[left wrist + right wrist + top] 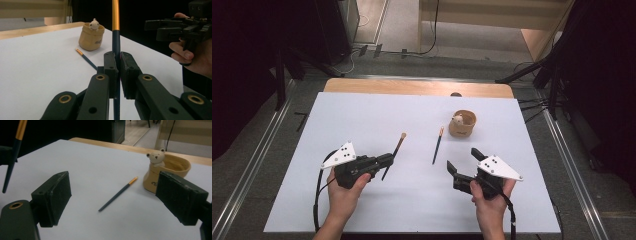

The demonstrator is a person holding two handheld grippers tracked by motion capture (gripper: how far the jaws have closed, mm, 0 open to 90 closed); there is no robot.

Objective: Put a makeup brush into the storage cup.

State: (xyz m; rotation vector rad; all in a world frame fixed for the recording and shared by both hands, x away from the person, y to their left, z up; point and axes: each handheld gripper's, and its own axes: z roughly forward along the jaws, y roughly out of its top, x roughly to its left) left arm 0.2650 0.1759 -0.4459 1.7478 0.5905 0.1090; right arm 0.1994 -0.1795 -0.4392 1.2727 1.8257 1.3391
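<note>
My left gripper (388,160) is shut on a dark pencil with an orange end (395,151), held a little above the white sheet. In the left gripper view the pencil (115,25) stands upright between the closed jaws (116,56). A second, matching pencil (437,145) lies flat on the sheet, just left of a tan cup with a small bear figure (462,123). My right gripper (464,161) is open and empty, near the front right. In the right gripper view its jaws (117,198) frame the lying pencil (125,188) and the cup (172,167).
A white sheet (362,115) covers most of the wooden table (412,87), whose bare strip shows at the far edge. Dark stands and cables surround the table on the floor. The right gripper (180,27) shows at the right of the left gripper view.
</note>
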